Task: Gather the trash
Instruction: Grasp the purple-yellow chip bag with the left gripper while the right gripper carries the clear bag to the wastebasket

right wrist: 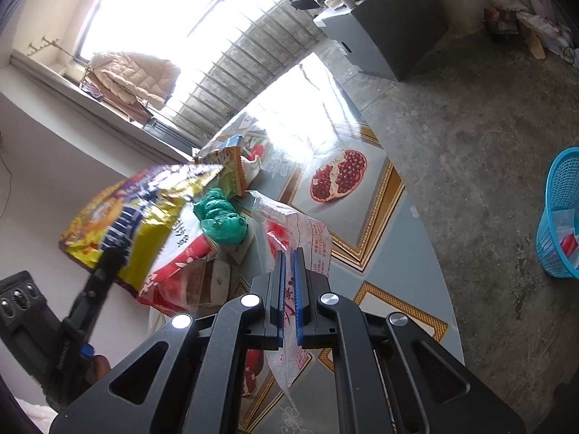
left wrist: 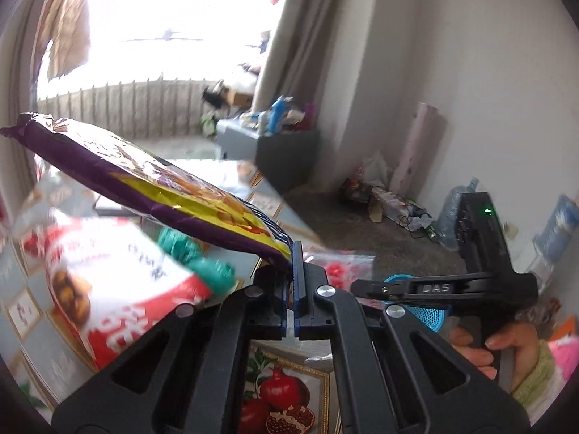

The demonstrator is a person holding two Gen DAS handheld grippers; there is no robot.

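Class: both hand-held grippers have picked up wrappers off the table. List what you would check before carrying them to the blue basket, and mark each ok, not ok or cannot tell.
1. Left hand-held gripper shut on purple and yellow snack bag: ok.
2. Right hand-held gripper shut on clear wrapper: ok.
3. Snack bag lifted off the table: ok.
4. Blue basket on the floor, opening unobstructed: ok.
5. Table emptied of trash: not ok; red bag and green wad remain.
6. Grip firm enough to carry: cannot tell.

Black claw (left wrist: 291,278) with blue ribbed pads, silver round screws, "DAS" lettering, green light, fuzzy yellow-green sleeve (left wrist: 535,372)
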